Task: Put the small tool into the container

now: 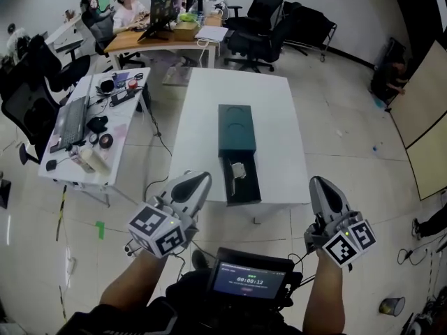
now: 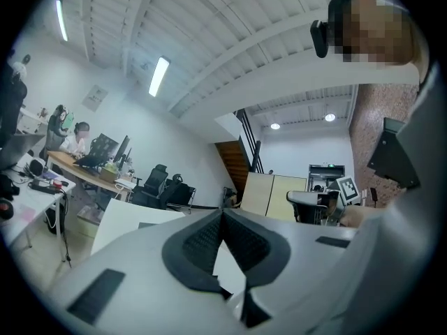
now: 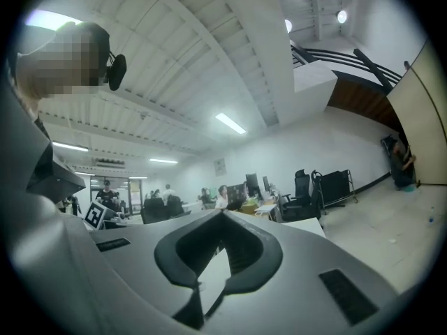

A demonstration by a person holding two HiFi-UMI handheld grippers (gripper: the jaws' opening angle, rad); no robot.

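Left of the container [image 1: 237,132], left gripper [image 1: 202,179]: pressed together, empty, held low just off the near-left corner of the table [image 1: 209,96].
Container: dark green, lying lengthwise mid-table, with its drawer [image 1: 244,190] pulled out toward me as far as the near edge.
Tool [image 1: 238,169]: small pale piece lying inside the drawer, toward its inner end. I judge it is already where it belongs.
Right of the container, right gripper [image 1: 318,182]: pressed together, empty, off the near-right corner and clear of the table.
Risk, drawer: it stands open at the table edge, so a nudge from either gripper on the way in could skew the container.
Risk, tool: it lies loose. A fast push on the drawer may make it hop or catch at the container's mouth and jam.
Risk, grip: closed jaws can only push, so an off-centre push would turn the drawer crooked.
Head view only: shows the container, the tool and where both grippers sit beside them.
Gripper views only: show the jaws meeting at the tips with nothing between them. Both aim over the table at the room and ceiling, and I can't find the tool in either.
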